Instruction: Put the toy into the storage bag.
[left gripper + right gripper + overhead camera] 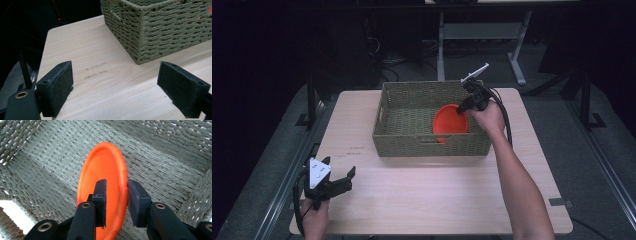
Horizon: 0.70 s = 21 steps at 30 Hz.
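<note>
An orange plate (451, 122) stands tilted on its edge in the right part of a woven green basket (432, 147). My right gripper (469, 102) reaches down into the basket from the right. In the right gripper view its jaws straddle the plate's (102, 165) rim. The right pad (136, 200) lies against the outside of the rim, and a gap shows between the left pad (101, 202) and the rim, so my right gripper (117, 182) is open. My left gripper (339, 166) rests open and holds nothing at the table's front left corner. Its jaws (116, 65) stand wide apart over bare wood.
The basket (160, 37) sits at the back middle of a light wooden table (422, 200). Faint pencil marks (96, 71) lie on the wood left of the basket. Dark floor and a desk frame (477, 40) lie beyond the table's far edge.
</note>
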Tool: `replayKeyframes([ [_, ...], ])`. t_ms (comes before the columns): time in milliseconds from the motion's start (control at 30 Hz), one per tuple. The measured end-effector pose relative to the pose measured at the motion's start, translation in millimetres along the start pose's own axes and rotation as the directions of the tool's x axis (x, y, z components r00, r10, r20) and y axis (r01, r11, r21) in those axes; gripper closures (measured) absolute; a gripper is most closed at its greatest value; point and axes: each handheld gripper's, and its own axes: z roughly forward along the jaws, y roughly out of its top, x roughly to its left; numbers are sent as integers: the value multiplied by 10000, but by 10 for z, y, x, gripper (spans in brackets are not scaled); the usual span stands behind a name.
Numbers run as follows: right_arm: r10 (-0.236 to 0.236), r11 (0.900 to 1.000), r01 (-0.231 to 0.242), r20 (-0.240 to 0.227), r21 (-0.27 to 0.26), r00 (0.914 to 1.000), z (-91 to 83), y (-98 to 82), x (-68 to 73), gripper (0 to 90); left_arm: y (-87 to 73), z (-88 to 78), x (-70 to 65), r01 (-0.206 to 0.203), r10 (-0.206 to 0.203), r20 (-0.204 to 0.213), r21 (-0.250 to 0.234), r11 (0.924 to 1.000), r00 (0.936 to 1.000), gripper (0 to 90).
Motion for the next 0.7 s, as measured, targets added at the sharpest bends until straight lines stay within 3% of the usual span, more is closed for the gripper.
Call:
replayKeyframes([
  [300, 17, 9993, -19, 57, 376, 10000, 15, -30, -1, 604, 0, -12, 0, 19, -19, 11, 3, 10000, 10000, 128],
  [700, 28, 9995, -21, -218, 311, 9998, 11, -37, -10, 558, -4, -11, 11, 69, -69, -10, -47, 10000, 10000, 128],
])
